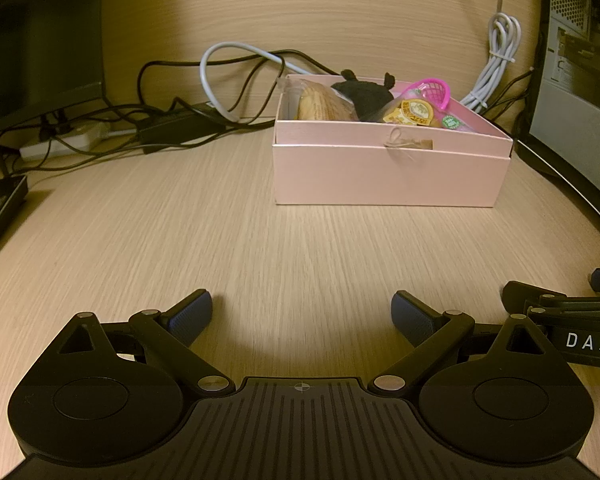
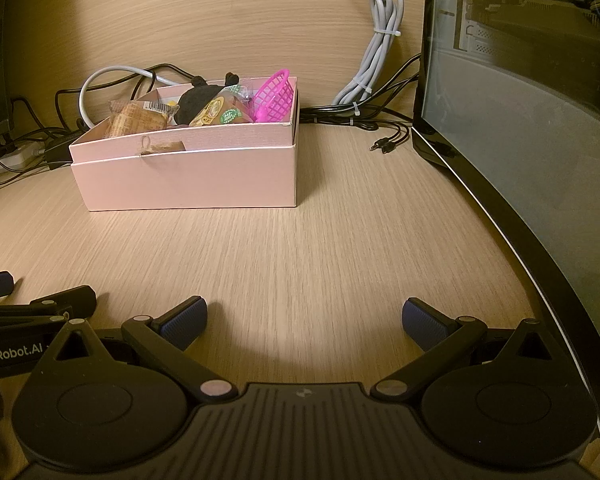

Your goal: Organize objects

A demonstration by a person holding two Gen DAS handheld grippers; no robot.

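A pink cardboard box [image 1: 388, 176] stands on the wooden desk, also in the right wrist view [image 2: 188, 178]. It holds a black plush toy [image 1: 362, 94], a wrapped pastry [image 1: 324, 106], a yellow snack packet [image 1: 412, 114] and a pink plastic basket [image 1: 434, 92]; the basket [image 2: 276, 96] and plush [image 2: 198, 98] show in the right wrist view too. My left gripper [image 1: 302, 314] is open and empty, low over the desk, well short of the box. My right gripper [image 2: 304, 320] is open and empty beside it.
Tangled black and grey cables [image 1: 180, 120] and a power strip [image 1: 60, 142] lie behind the box at the left. A bundled grey cable [image 2: 374, 52] hangs at the back. A black computer case [image 2: 520, 140] borders the right. A dark monitor [image 1: 36, 40] stands at the left.
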